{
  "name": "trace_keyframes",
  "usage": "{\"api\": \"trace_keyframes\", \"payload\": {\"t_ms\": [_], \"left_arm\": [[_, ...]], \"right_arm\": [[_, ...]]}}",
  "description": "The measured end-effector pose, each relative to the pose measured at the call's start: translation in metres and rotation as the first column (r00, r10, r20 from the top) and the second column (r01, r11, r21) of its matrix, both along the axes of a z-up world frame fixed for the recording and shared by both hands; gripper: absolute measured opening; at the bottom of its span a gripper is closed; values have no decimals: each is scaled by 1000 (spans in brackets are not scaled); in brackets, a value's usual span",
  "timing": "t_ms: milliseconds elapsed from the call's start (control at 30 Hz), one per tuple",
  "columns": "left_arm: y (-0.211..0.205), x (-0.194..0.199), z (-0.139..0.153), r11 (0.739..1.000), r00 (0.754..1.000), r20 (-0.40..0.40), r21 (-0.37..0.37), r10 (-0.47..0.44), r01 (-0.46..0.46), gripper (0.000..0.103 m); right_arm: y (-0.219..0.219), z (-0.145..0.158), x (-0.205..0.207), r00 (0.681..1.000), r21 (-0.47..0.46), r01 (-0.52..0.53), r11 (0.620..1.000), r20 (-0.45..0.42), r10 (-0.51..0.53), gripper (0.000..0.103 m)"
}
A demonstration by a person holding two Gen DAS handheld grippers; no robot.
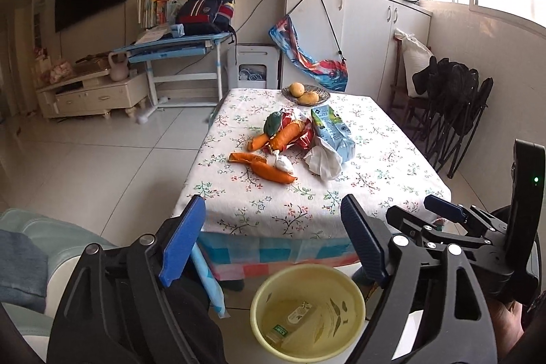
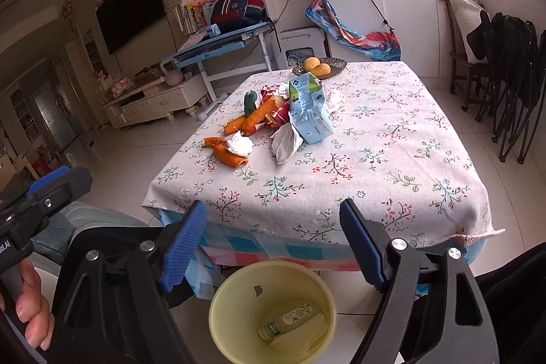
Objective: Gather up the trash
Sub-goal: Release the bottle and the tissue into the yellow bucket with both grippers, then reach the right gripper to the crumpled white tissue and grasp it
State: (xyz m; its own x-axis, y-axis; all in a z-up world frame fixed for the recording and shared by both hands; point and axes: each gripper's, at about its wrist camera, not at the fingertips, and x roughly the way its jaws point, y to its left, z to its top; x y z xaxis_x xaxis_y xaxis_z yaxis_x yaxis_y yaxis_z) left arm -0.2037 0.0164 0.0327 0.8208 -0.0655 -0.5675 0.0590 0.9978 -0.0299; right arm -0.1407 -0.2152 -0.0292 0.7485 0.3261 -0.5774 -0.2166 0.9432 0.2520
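Observation:
A pile of trash lies mid-table: orange peels (image 1: pixel 269 171) (image 2: pixel 227 156), crumpled white tissues (image 1: pixel 322 161) (image 2: pixel 286 142), a crushed blue carton (image 1: pixel 332 132) (image 2: pixel 309 113), a red wrapper (image 1: pixel 303 130) and a green piece (image 1: pixel 273 124) (image 2: pixel 250 101). A yellow bin (image 1: pixel 307 312) (image 2: pixel 271 309) stands on the floor before the table, with a small bottle (image 2: pixel 290 318) inside. My left gripper (image 1: pixel 273 244) is open and empty above the bin. My right gripper (image 2: pixel 273 244) is open and empty too, and shows in the left wrist view (image 1: pixel 443 210).
The table has a floral cloth (image 1: pixel 375 179) (image 2: pixel 392 166). A dish with fruit (image 1: pixel 306 93) (image 2: pixel 320 65) sits at its far edge. Folded black chairs (image 1: pixel 450 111) stand to the right, a blue desk (image 1: pixel 177 48) and TV stand (image 1: pixel 92 91) behind left.

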Motion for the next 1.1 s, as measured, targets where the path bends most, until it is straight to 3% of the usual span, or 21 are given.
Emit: {"api": "trace_keyframes", "payload": {"t_ms": [467,1000,1100], "left_arm": [[16,12,5,997,997,-42,21,70,-69,84],[64,55,-34,984,977,-136,-42,165,-172,84],[68,62,-40,983,974,-150,-47,170,-179,84]], "right_arm": [[18,15,2,999,-47,-40,998,32,42,80],[50,8,48,991,-34,-137,990,-12,136,79],[62,6,65,987,-35,-162,986,-24,162,75]]}}
